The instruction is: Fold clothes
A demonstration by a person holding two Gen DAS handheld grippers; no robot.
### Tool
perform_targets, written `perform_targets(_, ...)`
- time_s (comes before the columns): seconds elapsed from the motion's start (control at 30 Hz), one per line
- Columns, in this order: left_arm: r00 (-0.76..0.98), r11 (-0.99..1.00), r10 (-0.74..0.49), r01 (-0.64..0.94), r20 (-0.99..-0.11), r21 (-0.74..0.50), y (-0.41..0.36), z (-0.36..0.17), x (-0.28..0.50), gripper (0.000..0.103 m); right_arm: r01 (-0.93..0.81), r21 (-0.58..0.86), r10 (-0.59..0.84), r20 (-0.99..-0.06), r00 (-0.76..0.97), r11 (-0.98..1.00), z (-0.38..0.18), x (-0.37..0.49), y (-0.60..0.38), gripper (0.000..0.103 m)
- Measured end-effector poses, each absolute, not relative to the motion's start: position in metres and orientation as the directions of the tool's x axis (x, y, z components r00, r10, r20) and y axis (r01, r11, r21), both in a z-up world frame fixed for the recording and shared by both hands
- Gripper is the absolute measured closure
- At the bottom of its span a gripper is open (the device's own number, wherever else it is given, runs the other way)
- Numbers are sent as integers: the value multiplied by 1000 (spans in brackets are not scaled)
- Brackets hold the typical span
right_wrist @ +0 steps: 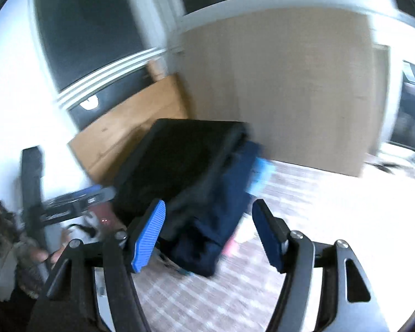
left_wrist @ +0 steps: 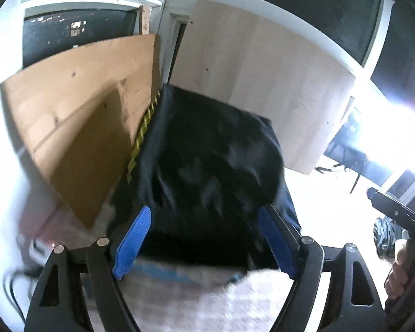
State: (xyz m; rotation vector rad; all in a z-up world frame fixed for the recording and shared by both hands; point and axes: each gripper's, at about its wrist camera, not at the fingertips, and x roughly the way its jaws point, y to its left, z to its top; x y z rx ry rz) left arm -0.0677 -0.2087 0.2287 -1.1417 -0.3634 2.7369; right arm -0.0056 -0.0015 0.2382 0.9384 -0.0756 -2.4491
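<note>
A stack of folded clothes lies on a pale checked surface: a black garment (left_wrist: 207, 152) on top, also in the right wrist view (right_wrist: 177, 160), over a navy garment (right_wrist: 215, 215) and something light blue (right_wrist: 260, 174). My left gripper (left_wrist: 204, 215) is open, its blue fingertips (left_wrist: 135, 238) wide apart at the near edge of the black garment, holding nothing. My right gripper (right_wrist: 207, 210) is open, its fingers either side of the navy garment's near end, not closed on it. The right gripper's body shows at the right edge of the left wrist view (left_wrist: 398, 215).
A brown wooden board (left_wrist: 80, 127) leans behind the stack at the left. A pale wood panel (left_wrist: 262, 88) stands behind it at the right. A yellow and black striped strip (left_wrist: 144, 132) runs along the black garment's left edge. Both views are motion-blurred.
</note>
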Motion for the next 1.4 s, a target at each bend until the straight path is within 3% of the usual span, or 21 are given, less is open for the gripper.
perform_targets(0.13, -697, -978, 189, -70, -692, -197, -173, 239, -35, 19, 303, 115, -302, -648, -699, -946, 229, 23, 43, 38)
perform_targets(0.23, -718, -988, 135, -48, -683, -144, -151, 249, -12, 16, 247, 129, -269, -664, -698, -960, 222, 36, 74, 38)
perform_targets(0.47, -752, -991, 48, 47, -657, -126, -117, 270, 33, 14, 260, 187, -316, -673, -669, -947, 207, 55, 122, 38)
perform_targets(0.9, -778, -983, -86, 168, -622, -74, -10, 279, 113, 6, 423, 126, -388, -681, -621, -897, 191, 88, 216, 38)
perform_targets(1.13, -788, -974, -125, 212, -603, -75, 11, 286, 142, 3, 431, 172, -421, -689, -590, -886, 180, 93, 249, 38)
perform_targets(1.4, -804, -972, -128, 219, -580, -89, 16, 289, 159, 3, 451, 119, -406, -673, -618, -885, 181, 105, 257, 38)
